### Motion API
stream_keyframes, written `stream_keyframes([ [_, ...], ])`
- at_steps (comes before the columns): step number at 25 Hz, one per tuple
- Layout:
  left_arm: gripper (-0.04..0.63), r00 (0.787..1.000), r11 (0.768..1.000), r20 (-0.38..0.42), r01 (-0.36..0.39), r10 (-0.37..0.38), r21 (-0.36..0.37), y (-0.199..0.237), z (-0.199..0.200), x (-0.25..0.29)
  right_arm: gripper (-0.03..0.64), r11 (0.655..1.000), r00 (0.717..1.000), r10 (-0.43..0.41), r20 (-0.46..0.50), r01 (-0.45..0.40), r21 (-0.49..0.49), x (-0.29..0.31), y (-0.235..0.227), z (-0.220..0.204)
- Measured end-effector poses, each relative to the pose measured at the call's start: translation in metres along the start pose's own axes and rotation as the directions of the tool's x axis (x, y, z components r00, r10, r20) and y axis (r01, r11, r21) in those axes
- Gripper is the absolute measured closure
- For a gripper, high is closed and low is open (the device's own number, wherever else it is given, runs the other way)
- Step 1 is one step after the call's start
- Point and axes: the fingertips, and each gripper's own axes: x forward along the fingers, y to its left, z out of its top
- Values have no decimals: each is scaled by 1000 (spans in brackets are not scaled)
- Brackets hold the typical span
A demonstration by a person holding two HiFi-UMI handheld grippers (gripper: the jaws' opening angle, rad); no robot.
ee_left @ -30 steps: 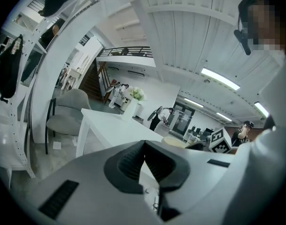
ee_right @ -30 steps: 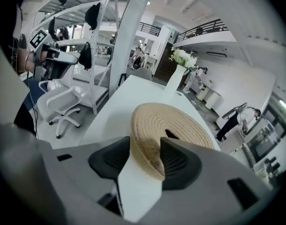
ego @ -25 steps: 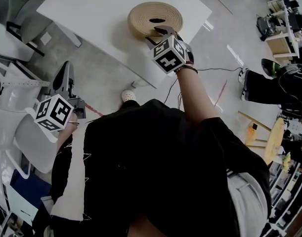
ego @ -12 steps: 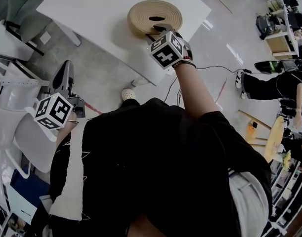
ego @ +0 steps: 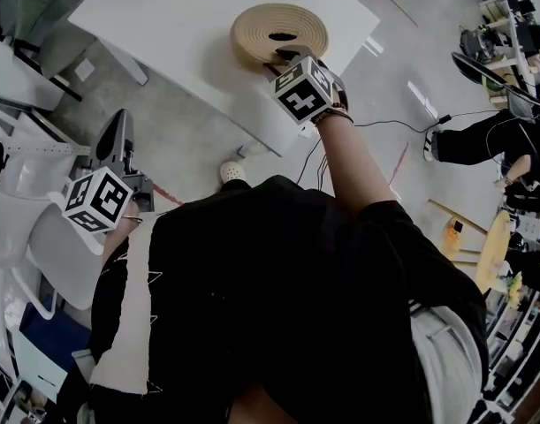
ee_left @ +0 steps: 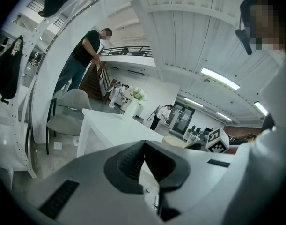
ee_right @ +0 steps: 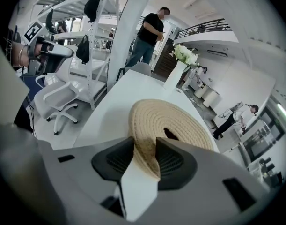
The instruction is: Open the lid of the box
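The right gripper (ee_right: 143, 145) had just been closing and now pinched the near rim of the lid (ee_right: 180, 118). Its hand had hardly shifted since the earlier frames. The left gripper (ee_left: 144, 146) hung off to the side over a chair (ego: 41, 237), jaws together on nothing, as before. The box (ego: 249, 54) was round and flat, woven of tan coils, with a dark slot (ego: 283, 36) in its top. It sat unmoved near the edge of the table (ego: 163, 16), lid on.

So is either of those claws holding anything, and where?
The right gripper, jaws just closing, pinches the woven lid by its near rim; the left gripper holds nothing.
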Motion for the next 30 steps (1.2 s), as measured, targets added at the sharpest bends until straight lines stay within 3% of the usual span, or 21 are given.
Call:
stream_keyframes([
  [11, 584, 1000, 1000, 7, -20, 20, -8, 7, -3, -7, 472, 998, 999, 48, -10, -47, 34, -4, 0, 1],
  [30, 584, 1000, 1000, -6, -13, 13, -11, 9, -7, -3, 479, 998, 1000, 24, 19, -25, 61, -7, -2, 6],
])
